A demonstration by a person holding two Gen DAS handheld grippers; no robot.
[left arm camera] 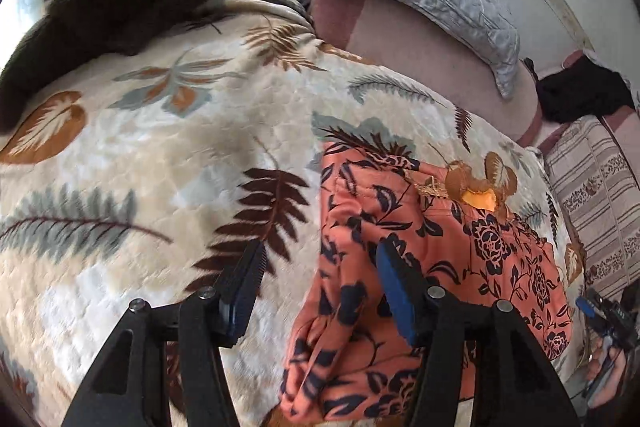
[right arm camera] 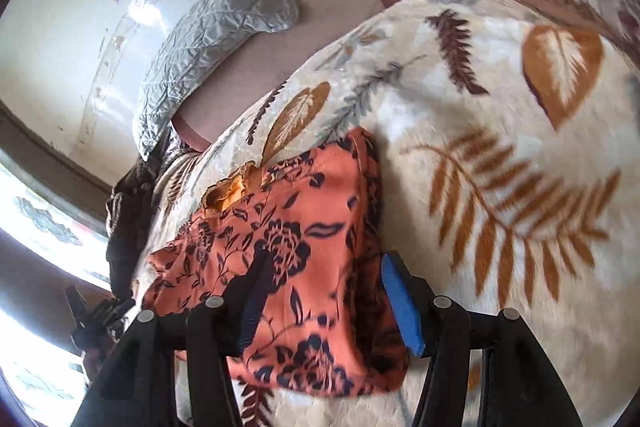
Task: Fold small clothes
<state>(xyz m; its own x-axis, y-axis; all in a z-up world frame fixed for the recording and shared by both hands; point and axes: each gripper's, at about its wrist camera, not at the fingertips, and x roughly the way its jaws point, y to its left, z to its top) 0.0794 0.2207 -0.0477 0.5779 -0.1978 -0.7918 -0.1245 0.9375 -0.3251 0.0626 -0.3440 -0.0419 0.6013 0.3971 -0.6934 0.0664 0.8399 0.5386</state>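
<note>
Orange floral garment (left arm camera: 420,255) lies folded on the leaf-print blanket (left arm camera: 140,155) on the bed. Left gripper (left arm camera: 320,291) and right gripper (right arm camera: 324,303) above it, jaws released, nothing held. Looks between folds; next: re-grip an edge, fold again.
</note>
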